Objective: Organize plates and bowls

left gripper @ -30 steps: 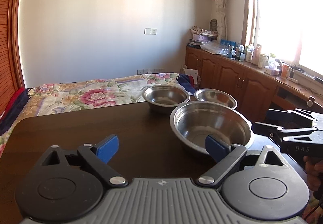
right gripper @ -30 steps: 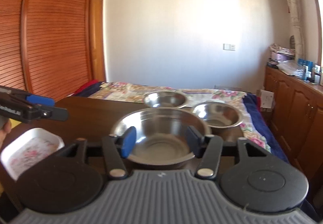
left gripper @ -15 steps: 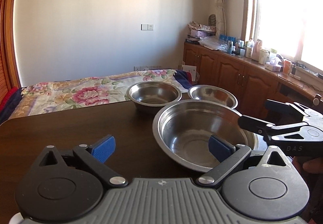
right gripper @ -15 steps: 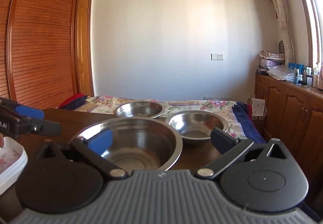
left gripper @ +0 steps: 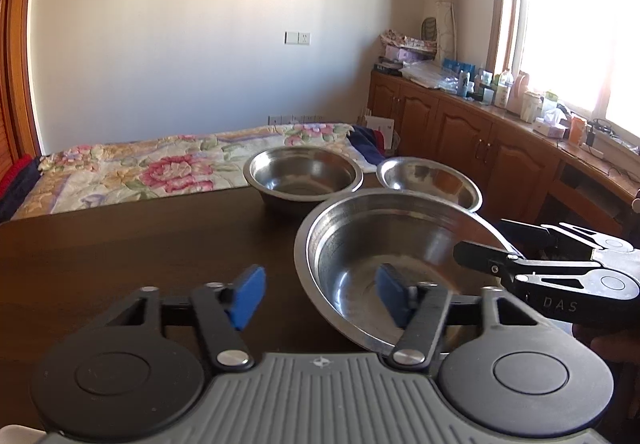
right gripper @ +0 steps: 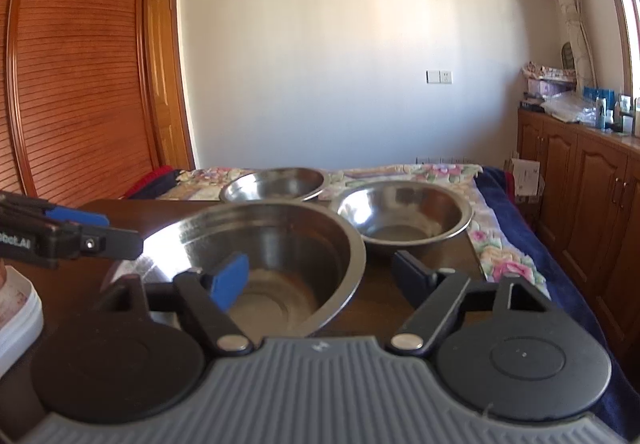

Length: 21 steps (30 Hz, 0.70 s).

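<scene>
Straddling the large bowl's (left gripper: 400,264) rim, both half-closing tools, left (left gripper: 320,300) and right (right gripper: 320,272), grip nothing.

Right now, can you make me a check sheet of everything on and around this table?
Surface: dark wooden table, bare at left.
Job's things: large steel bowl nearest; two smaller steel bowls behind it; white flowered dish at left edge.
Clutter: nothing seen on the table.
Grippers: left gripper and right gripper each straddle the large bowl's rim, jaws just closing, pads not pressing yet.
Cables: one on the windowsill.
Surroundings: flowered bed, wooden cabinets with bottles.
</scene>
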Motion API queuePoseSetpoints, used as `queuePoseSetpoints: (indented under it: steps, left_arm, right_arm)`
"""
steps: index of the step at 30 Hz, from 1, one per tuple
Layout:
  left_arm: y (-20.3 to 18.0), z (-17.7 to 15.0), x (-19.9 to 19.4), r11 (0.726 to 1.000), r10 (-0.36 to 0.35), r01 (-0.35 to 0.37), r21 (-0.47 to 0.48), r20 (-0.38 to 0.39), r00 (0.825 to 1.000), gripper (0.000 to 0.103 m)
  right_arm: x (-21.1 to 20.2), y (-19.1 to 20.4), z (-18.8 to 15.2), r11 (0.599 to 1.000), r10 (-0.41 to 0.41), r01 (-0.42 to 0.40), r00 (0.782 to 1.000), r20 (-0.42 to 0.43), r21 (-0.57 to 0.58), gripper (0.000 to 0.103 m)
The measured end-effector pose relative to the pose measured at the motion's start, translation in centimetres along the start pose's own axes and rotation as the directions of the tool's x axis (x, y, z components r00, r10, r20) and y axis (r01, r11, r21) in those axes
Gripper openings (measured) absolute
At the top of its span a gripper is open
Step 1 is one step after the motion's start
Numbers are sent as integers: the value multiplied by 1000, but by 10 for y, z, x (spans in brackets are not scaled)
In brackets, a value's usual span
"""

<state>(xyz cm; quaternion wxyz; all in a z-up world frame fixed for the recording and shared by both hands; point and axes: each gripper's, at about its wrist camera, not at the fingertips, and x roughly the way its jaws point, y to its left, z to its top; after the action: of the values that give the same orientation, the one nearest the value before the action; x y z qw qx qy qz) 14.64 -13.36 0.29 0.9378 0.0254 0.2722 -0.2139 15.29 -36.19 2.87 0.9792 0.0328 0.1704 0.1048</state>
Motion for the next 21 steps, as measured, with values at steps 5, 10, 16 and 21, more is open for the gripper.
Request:
queuePoseSetpoints:
  steps: [5, 10, 16, 21]
  left_arm:
    - [0, 0, 7, 1000, -1, 1, -10, -27, 1000, 45]
    - [0, 0, 13, 1000, -8, 7, -16, -47, 999, 37]
    - [2, 1, 17, 999, -26, 23, -35, -65, 998, 37]
    - [1, 0, 18, 999, -13, 11, -35, -70, 997, 35]
  right_arm:
    - [2, 0, 1, 1000, 3, -3, 1000, -20, 10, 63]
    - [5, 0, 2, 1000, 8, -7, 999, -41, 9, 53]
    - [8, 0, 2, 1000, 7, -7, 999, -52, 12, 48]
    - [9, 0, 2, 1000, 4, -4, 999, -54, 12, 44]
